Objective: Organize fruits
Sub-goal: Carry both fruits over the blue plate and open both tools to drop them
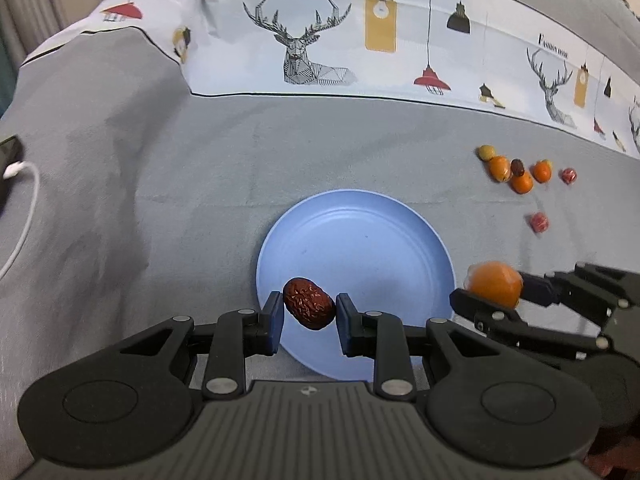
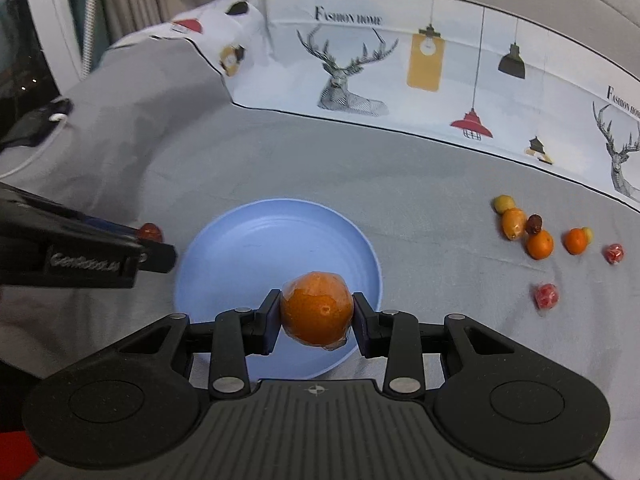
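My left gripper (image 1: 309,310) is shut on a wrinkled red date (image 1: 309,303) and holds it over the near rim of the blue plate (image 1: 360,240). My right gripper (image 2: 316,314) is shut on a plastic-wrapped orange (image 2: 316,307) over the plate's near right edge (image 2: 248,240). In the left wrist view the right gripper with its orange (image 1: 495,283) is just right of the plate. In the right wrist view the left gripper (image 2: 150,246) enters from the left, the date (image 2: 150,233) showing at its tip. The plate holds nothing.
A cluster of small oranges, yellow fruits, a dark date and red wrapped pieces (image 1: 520,172) lies on the grey cloth to the right (image 2: 540,236). A white cable (image 1: 20,216) and a dark device lie at far left. A printed cloth hangs behind.
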`<state>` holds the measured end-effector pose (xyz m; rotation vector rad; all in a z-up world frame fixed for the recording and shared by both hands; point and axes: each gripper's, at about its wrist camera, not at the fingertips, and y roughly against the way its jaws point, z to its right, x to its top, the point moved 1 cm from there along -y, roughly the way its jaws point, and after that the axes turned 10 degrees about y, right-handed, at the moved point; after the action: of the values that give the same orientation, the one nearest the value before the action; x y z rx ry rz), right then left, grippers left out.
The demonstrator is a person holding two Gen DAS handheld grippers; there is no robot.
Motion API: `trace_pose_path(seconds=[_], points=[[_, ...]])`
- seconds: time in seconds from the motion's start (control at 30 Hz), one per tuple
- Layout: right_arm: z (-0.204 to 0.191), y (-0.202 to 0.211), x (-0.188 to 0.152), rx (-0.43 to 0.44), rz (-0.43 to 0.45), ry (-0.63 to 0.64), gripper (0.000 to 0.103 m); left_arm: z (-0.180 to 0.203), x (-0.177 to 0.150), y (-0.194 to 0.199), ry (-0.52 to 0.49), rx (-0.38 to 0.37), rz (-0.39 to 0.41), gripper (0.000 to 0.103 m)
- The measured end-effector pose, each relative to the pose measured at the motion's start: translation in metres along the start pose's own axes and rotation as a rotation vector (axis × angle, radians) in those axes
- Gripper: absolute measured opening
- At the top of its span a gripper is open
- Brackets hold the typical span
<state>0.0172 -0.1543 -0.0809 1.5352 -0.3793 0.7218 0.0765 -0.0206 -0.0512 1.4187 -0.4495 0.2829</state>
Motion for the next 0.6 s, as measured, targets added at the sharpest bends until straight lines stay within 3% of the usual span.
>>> trace_pose_path(seconds=[0.2, 0.43, 0.47, 0.5, 0.53, 0.57, 0.6], points=[[0.006, -0.027, 0.001, -0.008, -0.048, -0.023, 0.038, 0.003, 0.007, -0.031, -0.033, 0.01, -0.054, 0.03], [0.005, -0.054, 0.008, 0.018, -0.061, 0.04, 0.039, 0.007, 0.013, -0.058, -0.068, 0.044, -0.064, 0.031], [0.005, -0.059, 0.009, 0.029, -0.066, 0.054, 0.039, 0.009, 0.014, -0.061, -0.074, 0.044, -0.065, 0.039], [0.005, -0.063, 0.01, 0.044, -0.07, 0.063, 0.044, 0.011, 0.016, -0.063, -0.083, 0.039, -0.068, 0.063], [0.005, -0.065, 0.01, 0.053, -0.072, 0.072, 0.061, 0.012, 0.018, -0.06, -0.087, 0.048, -0.051, 0.078], [0.005, -0.063, 0.011, 0.049, -0.071, 0.08, 0.071, 0.012, 0.02, -0.054, -0.092, 0.06, -0.026, 0.101], [0.005, -0.058, 0.011, 0.037, -0.062, 0.082, 0.088, 0.01, 0.021, -0.046, -0.09, 0.065, 0.016, 0.102]])
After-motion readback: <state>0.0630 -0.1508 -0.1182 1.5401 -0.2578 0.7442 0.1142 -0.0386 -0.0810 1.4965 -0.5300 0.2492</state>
